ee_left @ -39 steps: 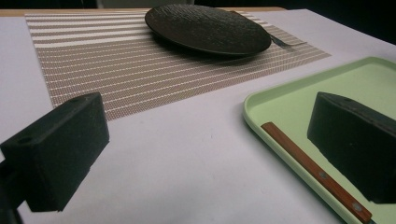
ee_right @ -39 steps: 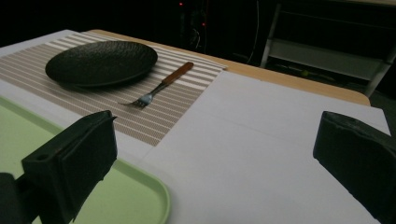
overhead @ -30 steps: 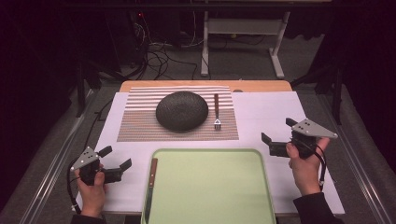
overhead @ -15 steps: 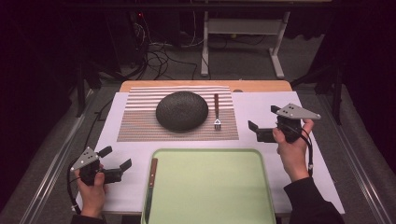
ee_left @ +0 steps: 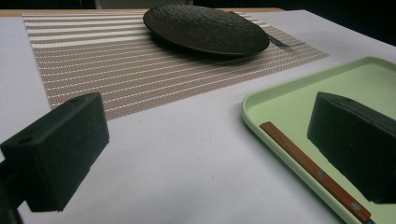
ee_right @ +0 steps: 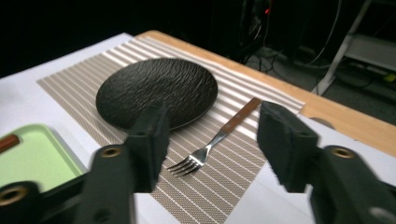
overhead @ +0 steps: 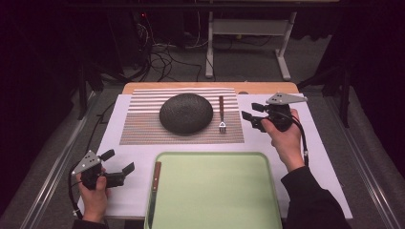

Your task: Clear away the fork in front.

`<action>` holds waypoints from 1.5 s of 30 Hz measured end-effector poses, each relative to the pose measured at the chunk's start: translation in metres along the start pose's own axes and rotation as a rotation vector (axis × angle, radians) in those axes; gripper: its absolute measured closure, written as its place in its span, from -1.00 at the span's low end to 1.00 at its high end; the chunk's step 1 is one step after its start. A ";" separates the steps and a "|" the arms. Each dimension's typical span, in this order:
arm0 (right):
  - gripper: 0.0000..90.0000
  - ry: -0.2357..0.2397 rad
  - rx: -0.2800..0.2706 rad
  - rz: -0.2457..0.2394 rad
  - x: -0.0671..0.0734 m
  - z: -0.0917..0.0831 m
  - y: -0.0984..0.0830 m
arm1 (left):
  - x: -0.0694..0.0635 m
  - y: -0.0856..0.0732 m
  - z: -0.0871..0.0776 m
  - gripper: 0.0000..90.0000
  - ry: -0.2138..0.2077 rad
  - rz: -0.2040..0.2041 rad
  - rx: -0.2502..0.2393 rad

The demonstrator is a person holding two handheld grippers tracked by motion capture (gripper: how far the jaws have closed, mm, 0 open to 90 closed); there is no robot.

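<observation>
Table bears green tray holding knife.

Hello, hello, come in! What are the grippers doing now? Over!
Right gripper open, jaws just been closing, nothing between them, aimed at wooden-handled metal fork. Left gripper open, idle beside green plastic tray. Path to fork looks clear.
</observation>
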State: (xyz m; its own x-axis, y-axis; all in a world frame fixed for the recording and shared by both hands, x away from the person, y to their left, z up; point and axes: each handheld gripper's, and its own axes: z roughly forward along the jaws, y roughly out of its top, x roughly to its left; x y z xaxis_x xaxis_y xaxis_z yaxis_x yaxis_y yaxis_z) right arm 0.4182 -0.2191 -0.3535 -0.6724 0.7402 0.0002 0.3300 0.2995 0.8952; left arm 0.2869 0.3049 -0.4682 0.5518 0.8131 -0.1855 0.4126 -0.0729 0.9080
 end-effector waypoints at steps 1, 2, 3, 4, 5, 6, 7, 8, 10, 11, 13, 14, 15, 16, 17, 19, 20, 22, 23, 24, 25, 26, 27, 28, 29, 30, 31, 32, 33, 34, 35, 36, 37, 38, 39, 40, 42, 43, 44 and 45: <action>0.12 0.034 -0.002 0.002 0.000 0.003 0.001 | 0.000 0.000 0.000 -1.00 0.000 -0.001 0.000; 0.19 0.054 -0.004 0.009 -0.001 0.006 0.002 | 0.000 0.000 0.000 -1.00 -0.001 0.000 0.000; 0.27 0.053 0.000 0.006 0.000 0.010 0.003 | 0.000 0.000 0.000 -1.00 -0.001 0.001 0.001; 0.33 0.042 0.007 0.003 0.000 0.013 0.004 | 0.000 0.000 0.000 -1.00 -0.001 0.001 0.001; 0.42 0.027 0.020 -0.001 0.001 0.018 0.005 | 0.000 0.000 0.000 -1.00 -0.001 0.002 0.001; 0.49 0.011 0.032 -0.002 0.001 0.022 0.006 | 0.000 0.000 0.000 -1.00 -0.001 0.002 0.001; 0.58 0.001 0.040 -0.006 0.002 0.025 0.007 | 0.000 0.000 0.000 -1.00 -0.002 0.002 0.001; 0.63 -0.008 0.046 -0.013 0.002 0.028 0.008 | 0.000 0.000 0.000 -1.00 -0.002 0.002 0.002; 0.80 -0.017 0.073 -0.022 0.002 0.036 0.010 | 0.000 0.000 0.000 -1.00 -0.001 0.004 0.003; 0.84 -0.013 0.078 -0.023 0.001 0.040 0.011 | -0.001 0.000 0.000 -1.00 -0.002 0.004 0.004; 1.00 -0.003 0.091 -0.021 0.000 0.048 0.013 | -0.001 0.000 0.001 -1.00 -0.002 0.006 0.006; 1.00 0.004 0.105 -0.028 0.000 0.052 0.014 | -0.001 0.000 0.001 -1.00 -0.002 0.007 0.006; 1.00 0.003 0.111 -0.038 0.000 0.055 0.014 | -0.001 0.000 0.001 -1.00 -0.003 0.008 0.006; 1.00 0.011 0.125 -0.040 0.000 0.059 0.015 | -0.001 0.000 0.001 -1.00 -0.003 0.008 0.007; 1.00 0.020 0.138 -0.045 0.000 0.064 0.015 | -0.001 0.000 0.001 -1.00 -0.003 0.009 0.008; 1.00 0.024 0.164 -0.045 0.000 0.074 0.016 | -0.001 0.000 0.001 -1.00 -0.003 0.009 0.008; 1.00 0.035 0.177 -0.046 -0.001 0.078 0.016 | -0.001 0.000 0.001 -1.00 -0.004 0.009 0.008; 1.00 0.039 0.199 -0.036 -0.001 0.086 0.015 | -0.001 0.000 0.001 -1.00 -0.004 0.009 0.009; 1.00 0.039 0.212 -0.036 -0.001 0.092 0.014 | -0.001 0.000 0.001 -1.00 -0.004 0.010 0.008; 1.00 0.043 0.227 -0.040 -0.002 0.097 0.012 | -0.001 0.000 0.001 -1.00 -0.005 0.010 0.008; 1.00 0.050 0.238 -0.044 -0.002 0.102 0.011 | -0.001 0.000 0.001 -1.00 -0.005 0.011 0.009; 1.00 0.053 0.251 -0.052 -0.002 0.107 0.009 | -0.001 0.000 0.001 -1.00 -0.005 0.011 0.009; 1.00 0.055 0.267 -0.057 -0.003 0.112 0.006 | -0.001 0.000 0.001 -1.00 -0.005 0.011 0.009; 1.00 0.060 0.283 -0.061 -0.003 0.116 0.004 | -0.001 0.000 0.001 -1.00 -0.005 0.011 0.009; 1.00 0.060 0.294 -0.062 -0.002 0.121 0.002 | -0.001 0.000 0.001 -1.00 -0.006 0.011 0.009; 1.00 0.062 0.310 -0.061 -0.002 0.125 -0.001 | -0.001 0.000 0.001 -1.00 -0.006 0.011 0.009; 1.00 0.067 0.323 -0.063 -0.003 0.128 -0.003 | -0.001 0.000 0.001 -1.00 -0.006 0.012 0.009; 1.00 0.067 0.332 -0.068 -0.002 0.132 -0.005 | -0.001 0.000 0.001 -1.00 -0.006 0.012 0.010; 1.00 0.061 0.347 -0.071 -0.002 0.136 -0.008 | -0.001 0.000 0.001 -1.00 -0.005 0.013 0.010; 1.00 0.058 0.361 -0.071 -0.002 0.139 -0.010 | -0.001 0.000 0.001 -1.00 -0.005 0.013 0.011; 1.00 0.054 0.371 -0.069 -0.002 0.142 -0.012 | -0.001 0.000 0.001 -1.00 -0.005 0.014 0.011; 1.00 0.056 0.380 -0.072 -0.001 0.145 -0.013 | -0.001 0.000 0.001 -1.00 -0.005 0.015 0.012; 1.00 0.054 0.391 -0.067 0.000 0.147 -0.015 | -0.002 0.000 0.001 -1.00 -0.005 0.015 0.012; 1.00 0.051 0.400 -0.078 0.000 0.149 -0.016 | -0.002 0.000 0.001 -1.00 -0.005 0.015 0.012; 1.00 0.050 0.413 -0.075 0.001 0.151 -0.017 | -0.002 0.000 0.002 -1.00 -0.004 0.015 0.012; 1.00 0.056 0.415 -0.078 0.001 0.153 -0.017 | -0.002 0.000 0.002 -1.00 -0.003 0.014 0.012; 1.00 0.066 0.414 -0.068 0.002 0.156 -0.018 | -0.002 0.000 0.002 -1.00 -0.002 0.014 0.016; 1.00 0.071 0.418 -0.072 0.002 0.158 -0.018 | -0.002 0.000 0.002 -1.00 -0.002 0.015 0.016; 1.00 0.070 0.426 -0.066 0.004 0.159 -0.018 | -0.002 0.000 0.002 -1.00 -0.003 0.015 0.016; 1.00 0.071 0.435 -0.080 0.004 0.161 -0.018 | -0.002 0.000 0.002 -1.00 -0.003 0.015 0.017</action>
State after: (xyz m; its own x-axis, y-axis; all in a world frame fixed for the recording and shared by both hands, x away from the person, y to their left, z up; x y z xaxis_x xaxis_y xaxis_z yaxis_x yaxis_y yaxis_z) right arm 0.5161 -0.1248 -0.4409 -0.7456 0.6661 -0.0171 0.5132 0.5904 0.6229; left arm 0.2872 0.3024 -0.4687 0.5601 0.8103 -0.1726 0.4161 -0.0950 0.9043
